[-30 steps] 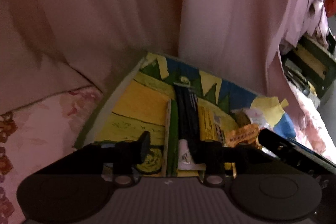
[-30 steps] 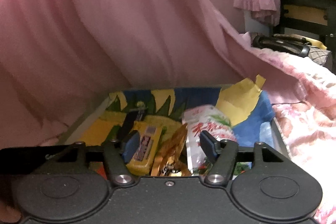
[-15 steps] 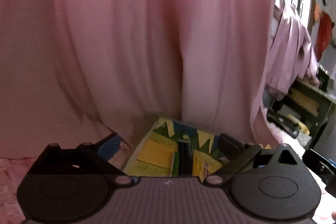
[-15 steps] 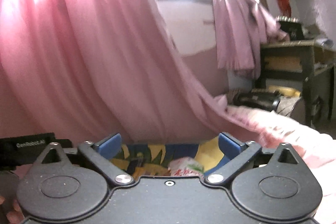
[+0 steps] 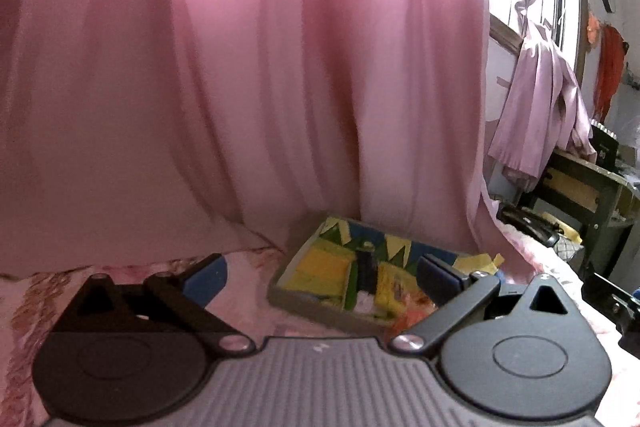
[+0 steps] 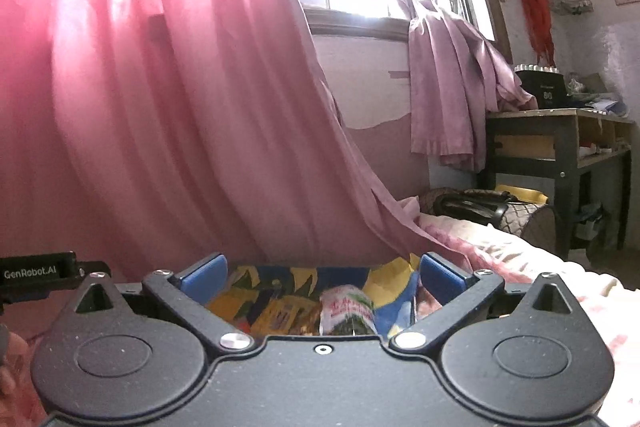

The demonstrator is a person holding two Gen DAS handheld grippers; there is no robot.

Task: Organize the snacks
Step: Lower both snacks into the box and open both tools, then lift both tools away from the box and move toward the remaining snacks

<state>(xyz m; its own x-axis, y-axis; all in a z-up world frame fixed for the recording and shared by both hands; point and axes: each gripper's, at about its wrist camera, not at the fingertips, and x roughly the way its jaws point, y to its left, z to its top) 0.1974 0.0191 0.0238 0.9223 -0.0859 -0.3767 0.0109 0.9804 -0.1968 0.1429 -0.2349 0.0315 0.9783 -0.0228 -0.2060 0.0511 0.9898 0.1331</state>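
Left gripper (image 5: pixel 320 277) hanging released, jaws wide, nothing between them. Right gripper (image 6: pixel 322 275) also gaping, gripping nothing. Tray (image 5: pixel 304 301) sitting lower centre of left view on floral bedding (image 5: pixel 248 291), holding yellow packs (image 5: pixel 390 287) and a dark stick pack (image 5: pixel 366 273). White pouch (image 6: pixel 346 311) lying in tray at lower centre of right view. Pink curtain (image 5: pixel 240 87) filling upper frame behind. Dark table (image 6: pixel 560 147) standing at right.
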